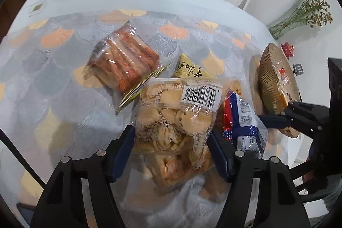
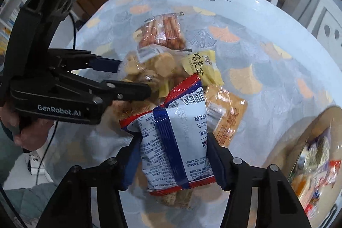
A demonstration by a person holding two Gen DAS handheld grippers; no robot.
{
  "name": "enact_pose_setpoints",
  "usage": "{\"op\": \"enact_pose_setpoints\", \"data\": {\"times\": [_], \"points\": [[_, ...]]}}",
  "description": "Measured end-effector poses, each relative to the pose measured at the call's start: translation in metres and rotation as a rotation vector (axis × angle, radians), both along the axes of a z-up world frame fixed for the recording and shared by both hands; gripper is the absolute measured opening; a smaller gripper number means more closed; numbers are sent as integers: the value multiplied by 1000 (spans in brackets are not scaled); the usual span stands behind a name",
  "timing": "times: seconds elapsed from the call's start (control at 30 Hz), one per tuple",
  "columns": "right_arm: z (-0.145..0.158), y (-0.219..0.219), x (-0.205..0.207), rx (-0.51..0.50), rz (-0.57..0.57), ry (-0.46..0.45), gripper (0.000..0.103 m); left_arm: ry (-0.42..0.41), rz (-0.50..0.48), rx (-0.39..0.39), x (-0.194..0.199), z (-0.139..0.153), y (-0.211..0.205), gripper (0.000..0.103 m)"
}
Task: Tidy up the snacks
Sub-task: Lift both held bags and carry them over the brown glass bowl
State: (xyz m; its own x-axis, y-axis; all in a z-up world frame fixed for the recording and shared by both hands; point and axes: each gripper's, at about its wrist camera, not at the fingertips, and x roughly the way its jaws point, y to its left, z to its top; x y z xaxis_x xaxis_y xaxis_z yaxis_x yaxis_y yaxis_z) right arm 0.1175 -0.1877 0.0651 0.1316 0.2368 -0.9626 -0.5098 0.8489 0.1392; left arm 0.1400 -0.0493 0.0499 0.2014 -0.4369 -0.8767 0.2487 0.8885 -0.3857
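Left to right across the leaf-patterned tablecloth (image 1: 64, 69) lie a clear packet of red-striped biscuit sticks (image 1: 125, 60), a clear bag of pale crackers (image 1: 171, 121), a blue, white and red foil packet (image 2: 173, 142) and, well off to the right, a ribbed golden bowl (image 1: 275, 91) already holding snacks. The left gripper (image 1: 171, 151) straddles the cracker bag, whose long axis runs away along the fingers; its blue pads press both sides, clamped. The right gripper (image 2: 171, 159) likewise pinches the foil packet, lengthwise between its fingers. The right hand seems nearer the bowl, so I judge its packet goes there first.
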Motion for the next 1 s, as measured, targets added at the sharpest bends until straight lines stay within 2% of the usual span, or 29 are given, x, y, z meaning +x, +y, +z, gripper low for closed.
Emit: {"op": "enact_pose_setpoints", "data": {"times": [0.27, 0.43, 0.87, 1.0], "points": [[26, -10, -29, 40, -76, -22, 56, -45, 22, 4, -27, 27, 7, 63], [39, -25, -46, 63, -128, -30, 56, -69, 15, 9, -39, 42, -4, 57], [69, -91, -70, 132, -276, -68, 56, -121, -43, -21, -55, 73, -57, 52], [89, -121, -81, 132, -321, -115, 56, -152, -75, -42, -60, 90, -83, 52]]}}
